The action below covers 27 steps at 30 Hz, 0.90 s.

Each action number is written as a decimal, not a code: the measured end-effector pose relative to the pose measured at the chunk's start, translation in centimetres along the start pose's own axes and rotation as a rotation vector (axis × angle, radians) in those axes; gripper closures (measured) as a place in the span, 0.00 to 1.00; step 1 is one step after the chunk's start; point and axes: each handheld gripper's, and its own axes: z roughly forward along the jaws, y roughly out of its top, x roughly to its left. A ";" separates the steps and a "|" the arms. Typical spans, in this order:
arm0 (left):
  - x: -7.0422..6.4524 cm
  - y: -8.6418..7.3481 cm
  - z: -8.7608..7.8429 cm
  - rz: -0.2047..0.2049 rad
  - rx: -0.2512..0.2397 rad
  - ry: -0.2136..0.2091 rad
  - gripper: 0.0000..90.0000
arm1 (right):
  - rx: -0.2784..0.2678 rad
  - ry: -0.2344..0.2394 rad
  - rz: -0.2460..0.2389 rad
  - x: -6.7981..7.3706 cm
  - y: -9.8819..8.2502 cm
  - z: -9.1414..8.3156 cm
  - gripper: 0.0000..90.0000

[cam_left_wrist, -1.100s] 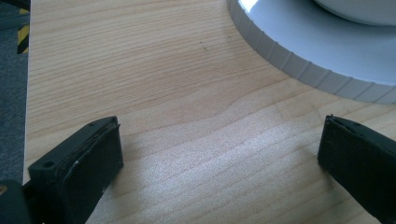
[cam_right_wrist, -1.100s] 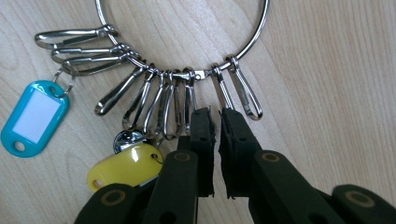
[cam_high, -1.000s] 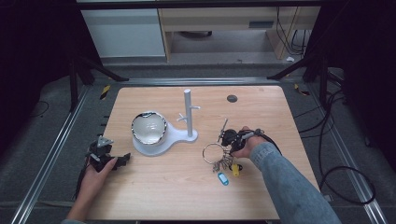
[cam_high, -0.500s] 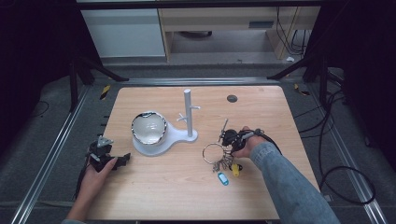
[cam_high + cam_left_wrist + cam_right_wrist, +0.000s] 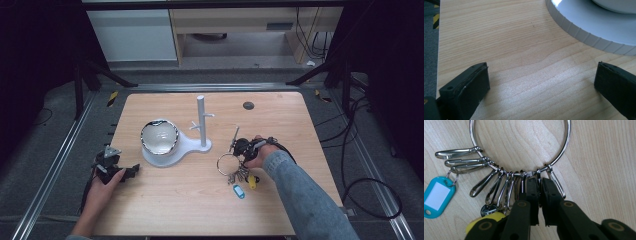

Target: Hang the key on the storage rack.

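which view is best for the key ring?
Right gripper view: the key ring lies close up with every clip distinct and the right gripper shut on one clip. High view shows it small, by the hand.

Left gripper (image 5: 541, 82): jaws stood wide apart, nothing between them.
Wooden table (image 5: 506, 45): pale grain lay bare under the jaws.
White stand base (image 5: 589, 25): ribbed rim curved across the upper right, well apart from both jaws.
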 end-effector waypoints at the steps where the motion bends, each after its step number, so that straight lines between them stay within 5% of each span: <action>1: 0.0 0.0 0.0 0.000 0.000 0.000 0.00 | 0.003 0.006 0.000 0.0 0.1 0.0 0.97; 27: 0.0 0.0 0.0 0.001 0.000 -0.001 0.00 | -0.032 0.052 0.039 -0.4 -0.3 -3.3 0.98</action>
